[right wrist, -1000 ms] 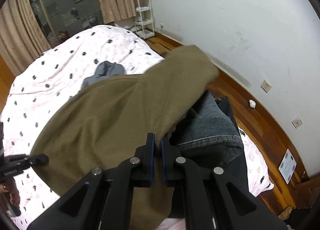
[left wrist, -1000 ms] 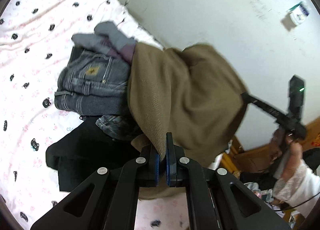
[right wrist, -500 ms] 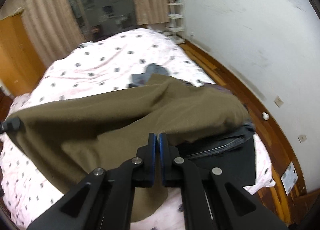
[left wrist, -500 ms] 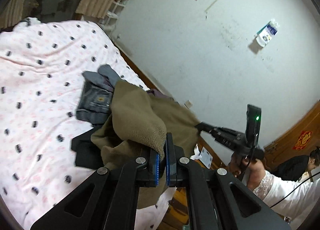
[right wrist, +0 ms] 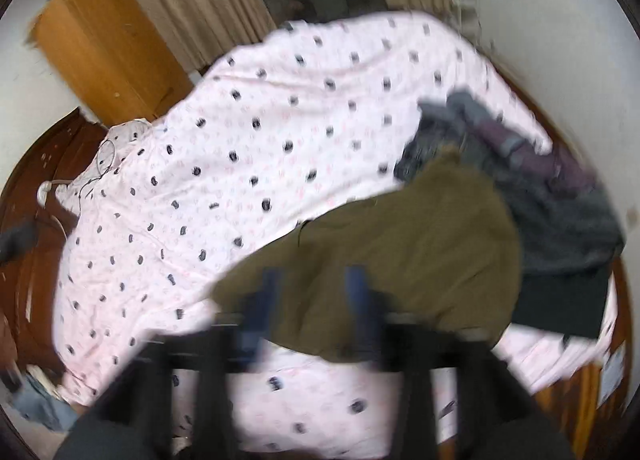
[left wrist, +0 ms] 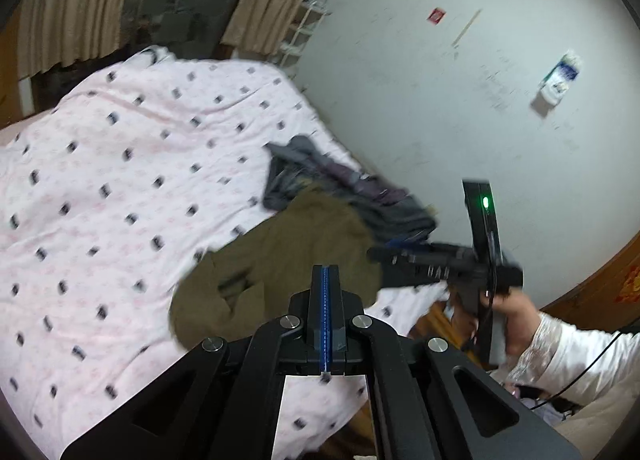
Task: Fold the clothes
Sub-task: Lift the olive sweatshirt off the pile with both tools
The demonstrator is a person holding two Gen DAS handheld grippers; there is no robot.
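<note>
Progress on the fold is judged to be early. An olive-brown garment (right wrist: 400, 260) is seen lying loose and rumpled on the bed (right wrist: 280, 132), spread rather than folded, at the near edge of the pink spotted cover. From the middle of the right wrist view it sits toward 5 o'clock; in the left wrist view it (left wrist: 288, 260) is found just above the closed jaws, toward 6 o'clock of the frame centre.

A heap of other clothes (right wrist: 540, 188) is piled at 2 o'clock from the garment and touches its far edge. Dark denim, a grey piece and a purple piece can be made out, with a flat black item at the heap's near side. None of these is seen to be squared or stacked neatly, though blur limits what can be told.

The left gripper (left wrist: 326, 280) is fully closed, pad against pad, with no cloth between the pads. The right gripper (right wrist: 312, 288) has just been opening and now stands with a clear gap between its fingers; nothing is pinched, and the garment lies beyond them. The right gripper is also seen in the left wrist view (left wrist: 380, 254), held by a hand (left wrist: 516, 316) in a white sleeve at 4 o'clock.

The garment is judged to have been laid down for folding. Flattening, folding and stacking are left.
</note>
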